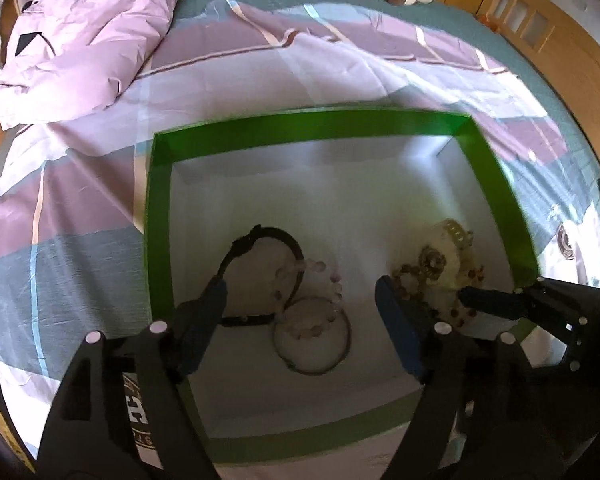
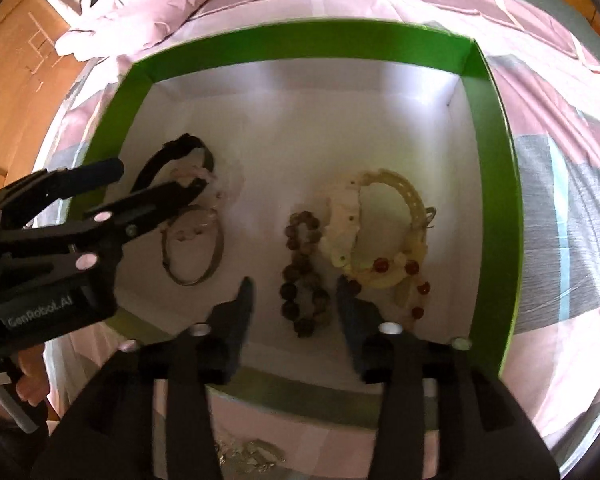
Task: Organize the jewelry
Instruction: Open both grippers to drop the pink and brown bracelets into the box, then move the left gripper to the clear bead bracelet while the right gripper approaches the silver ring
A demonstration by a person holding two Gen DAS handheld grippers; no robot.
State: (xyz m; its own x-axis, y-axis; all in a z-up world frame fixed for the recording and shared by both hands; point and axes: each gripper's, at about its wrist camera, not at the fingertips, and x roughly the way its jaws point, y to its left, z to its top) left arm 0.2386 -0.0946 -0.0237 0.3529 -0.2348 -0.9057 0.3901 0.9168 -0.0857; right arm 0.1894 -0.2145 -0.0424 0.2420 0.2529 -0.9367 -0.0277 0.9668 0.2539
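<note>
Right wrist view has the right gripper [image 2: 294,296] hanging low in the green box [image 2: 500,168], fingers spread wide with the brown bead bracelet [image 2: 306,276] lying between them and nothing held. Just beyond its right finger sits the cream watch [image 2: 376,220], tangled against a red-beaded strand [image 2: 414,280]. Close now and that finger may well snag the strand and drag both along. Over on the other side, the left gripper [image 1: 300,292] also gapes, empty, straddling the black band [image 1: 260,260] and metal bangle [image 1: 312,340]; crowding looks risky.
</note>
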